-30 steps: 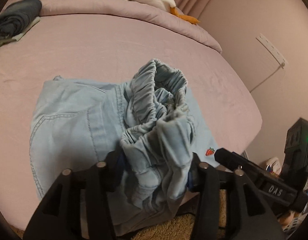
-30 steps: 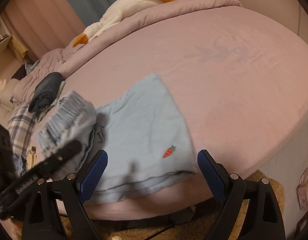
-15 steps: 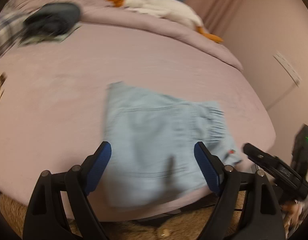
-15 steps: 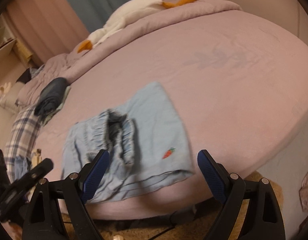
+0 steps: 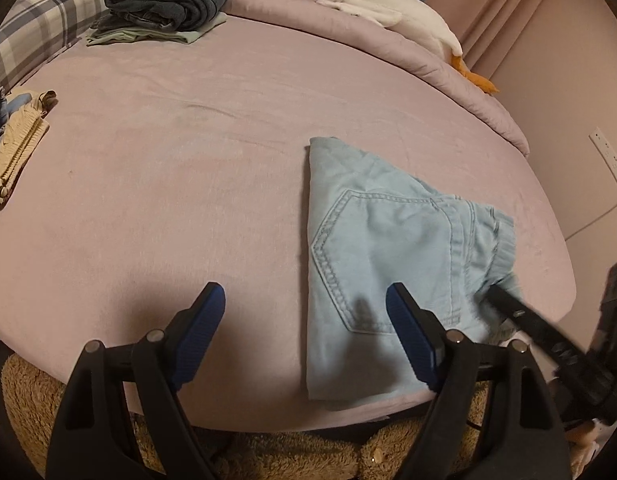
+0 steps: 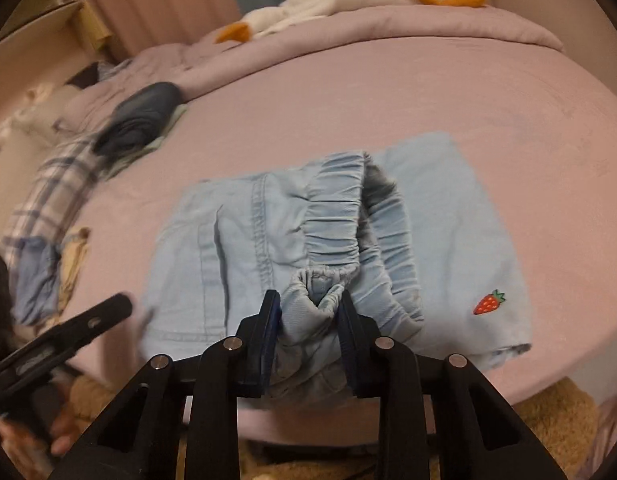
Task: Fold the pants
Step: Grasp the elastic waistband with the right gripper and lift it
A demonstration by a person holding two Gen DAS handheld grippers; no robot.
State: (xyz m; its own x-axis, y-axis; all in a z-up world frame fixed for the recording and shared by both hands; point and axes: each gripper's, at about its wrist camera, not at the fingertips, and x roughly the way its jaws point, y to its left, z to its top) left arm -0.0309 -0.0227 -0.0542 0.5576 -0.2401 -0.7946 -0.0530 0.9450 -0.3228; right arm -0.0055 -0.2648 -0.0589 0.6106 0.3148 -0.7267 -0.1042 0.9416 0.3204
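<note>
Light blue denim pants [image 5: 380, 248] lie folded near the front edge of the pink bed [image 5: 188, 152], back pocket up. In the right wrist view the pants [image 6: 292, 232] show their elastic waistband and a small strawberry patch [image 6: 488, 303]. My right gripper [image 6: 310, 307] is shut on a bunched end of the waistband. My left gripper [image 5: 304, 300] is open and empty, to the left of the pants, its right fingertip [image 5: 404, 312] over the pants' edge. The right gripper also shows in the left wrist view [image 5: 504, 300], at the pants' waistband corner.
A stack of folded dark clothes [image 5: 168, 0] sits at the back left, with a plaid pillow [image 5: 32, 36] beside it. A white goose plush [image 5: 380, 4] lies along the rolled blanket. Beige and blue garments [image 5: 12, 148] lie at the left edge. Brown shaggy rug [image 5: 300, 456] below.
My left gripper let go of the waistband, opened and swung left off the pants. My right gripper moved in and closed on the waistband end.
</note>
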